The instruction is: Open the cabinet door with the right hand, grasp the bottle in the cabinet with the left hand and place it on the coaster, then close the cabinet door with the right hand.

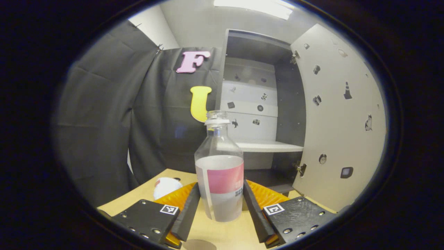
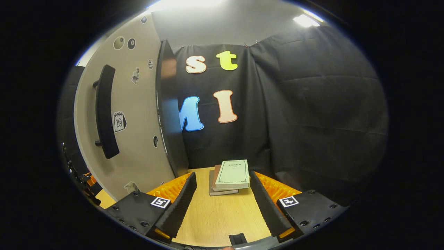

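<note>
The left tongs are clamped on the clear bottle, which stands upright on the table. The cabinet sits at 12 o'clock, its door open. The right tongs are apart, with books ahead.

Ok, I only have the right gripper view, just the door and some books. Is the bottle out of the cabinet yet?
Observer: Yes. The bottle stands upright outside the cabinet, with the left gripper pressing on both its sides.
Operator: How far open is the door?
Observer: The door is swung wide, its inner face turned toward the left gripper view.
Operator: Anything else on the table there?
Observer: A white round object lies on the table, just beyond that gripper.
</note>
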`<state>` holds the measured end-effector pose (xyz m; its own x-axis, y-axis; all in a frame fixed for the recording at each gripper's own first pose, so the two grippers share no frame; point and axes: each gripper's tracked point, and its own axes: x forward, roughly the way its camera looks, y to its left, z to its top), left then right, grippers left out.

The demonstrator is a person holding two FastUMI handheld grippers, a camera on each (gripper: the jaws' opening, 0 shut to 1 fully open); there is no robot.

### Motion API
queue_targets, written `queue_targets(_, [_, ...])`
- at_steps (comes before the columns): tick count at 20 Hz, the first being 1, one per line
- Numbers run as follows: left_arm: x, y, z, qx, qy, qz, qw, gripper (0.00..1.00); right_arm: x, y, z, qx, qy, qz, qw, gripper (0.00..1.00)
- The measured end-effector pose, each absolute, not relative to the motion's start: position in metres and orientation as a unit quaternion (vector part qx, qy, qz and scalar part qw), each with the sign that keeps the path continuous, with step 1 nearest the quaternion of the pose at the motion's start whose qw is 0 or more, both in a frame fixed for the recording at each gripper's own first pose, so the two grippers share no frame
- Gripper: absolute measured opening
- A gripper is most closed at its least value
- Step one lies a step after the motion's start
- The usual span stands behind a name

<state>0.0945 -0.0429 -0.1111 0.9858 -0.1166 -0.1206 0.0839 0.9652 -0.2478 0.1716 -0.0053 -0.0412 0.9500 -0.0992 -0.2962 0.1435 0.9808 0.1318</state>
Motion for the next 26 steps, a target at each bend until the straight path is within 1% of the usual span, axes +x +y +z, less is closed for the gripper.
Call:
queue_targets(3, [0.085, -0.033, -0.141, -0.136, 0.083, -0.035, 0.987, 0.74, 0.170, -0.003, -0.045, 0.061, 0.156, -0.062, 0.984, 0.98])
queue_targets(4, [0.082, -0.028, -0.151, -0.139, 0.088, -0.029, 0.986, 0.72, 0.169, -0.003, -0.044, 0.058, 0.157, -0.062, 0.984, 0.98])
queue_targets(6, [0.077, -0.021, -0.174, -0.144, 0.103, -0.016, 0.984, 0.75, 0.167, -0.004, -0.042, 0.051, 0.157, -0.066, 0.984, 0.98])
queue_targets(7, [0.074, -0.018, -0.186, -0.144, 0.110, -0.009, 0.983, 0.72, 0.166, -0.005, -0.042, 0.049, 0.157, -0.068, 0.984, 0.98])
queue_targets(9, [0.068, -0.010, -0.207, -0.141, 0.124, 0.004, 0.982, 0.72, 0.164, -0.004, -0.044, 0.047, 0.160, -0.070, 0.983, 0.98])
queue_targets(10, [0.064, -0.006, -0.216, -0.137, 0.127, 0.012, 0.982, 0.76, 0.162, -0.004, -0.045, 0.047, 0.162, -0.071, 0.983, 0.98])
queue_targets(11, [0.064, -0.005, -0.226, -0.133, 0.130, 0.016, 0.982, 0.74, 0.162, -0.002, -0.046, 0.047, 0.165, -0.071, 0.983, 0.98])
queue_targets(18, [0.059, -0.010, -0.289, -0.123, 0.173, 0.032, 0.977, 0.74, 0.156, 0.004, -0.054, 0.021, 0.185, -0.071, 0.980, 0.98])
queue_targets(22, [0.047, -0.015, -0.309, -0.126, 0.192, 0.037, 0.973, 0.74, 0.158, 0.008, -0.052, 0.009, 0.185, -0.068, 0.980, 0.98])
queue_targets(25, [0.041, -0.019, -0.315, -0.119, 0.198, 0.036, 0.972, 0.74, 0.158, 0.012, -0.055, 0.011, 0.188, -0.065, 0.980, 0.98])
queue_targets(26, [0.040, -0.019, -0.313, -0.118, 0.194, 0.036, 0.973, 0.72, 0.159, 0.013, -0.056, 0.011, 0.189, -0.064, 0.980, 0.98])
